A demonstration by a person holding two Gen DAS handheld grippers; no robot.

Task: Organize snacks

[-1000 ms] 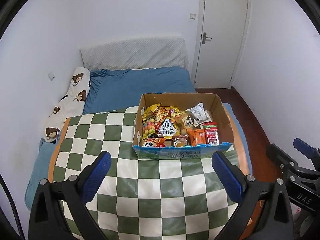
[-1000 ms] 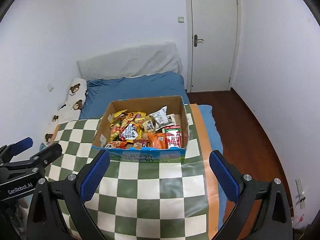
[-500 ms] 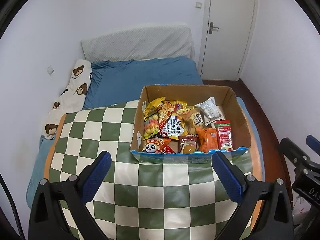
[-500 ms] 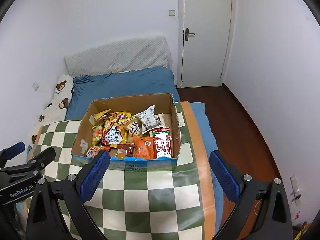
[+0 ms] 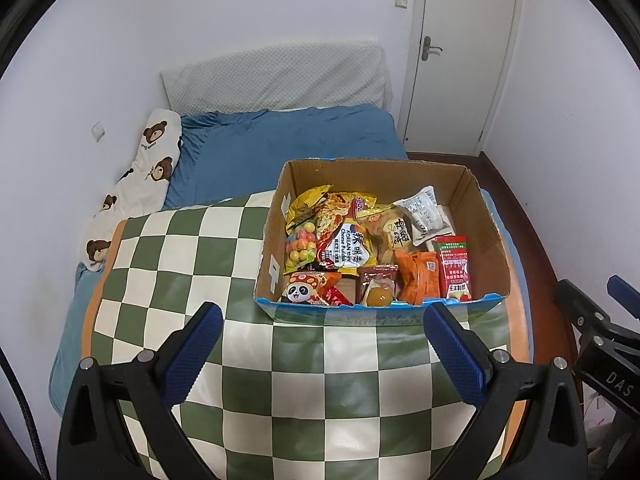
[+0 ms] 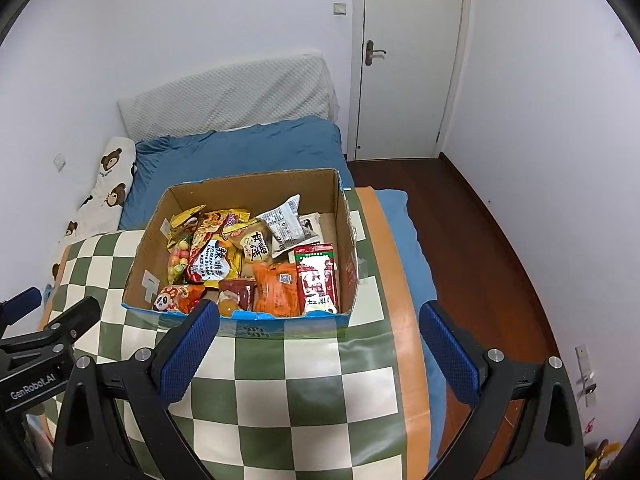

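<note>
An open cardboard box (image 5: 486, 216) (image 6: 344, 216) holds several snack packets and stands on a green-and-cream checked cloth (image 5: 168, 248) (image 6: 304, 392). Inside are a Korean cheese snack bag (image 5: 352, 248) (image 6: 210, 266), a panda packet (image 5: 304, 290) (image 6: 172, 300), an orange packet (image 5: 418, 276) (image 6: 276, 288) and a red packet (image 5: 454, 268) (image 6: 318, 278). My left gripper (image 5: 320, 344) is open and empty, above the cloth in front of the box. My right gripper (image 6: 318, 344) is open and empty, over the box's near edge.
A blue bed (image 5: 288, 140) with a bear-print pillow (image 5: 136, 184) lies behind the box. A white door (image 6: 412, 60) and dark wood floor (image 6: 480, 232) are to the right. The cloth's orange border (image 6: 396, 280) runs along its right edge.
Both grippers have moved forward and closer to the box, which now looks larger and lower in both views. Both stay open and empty.
</note>
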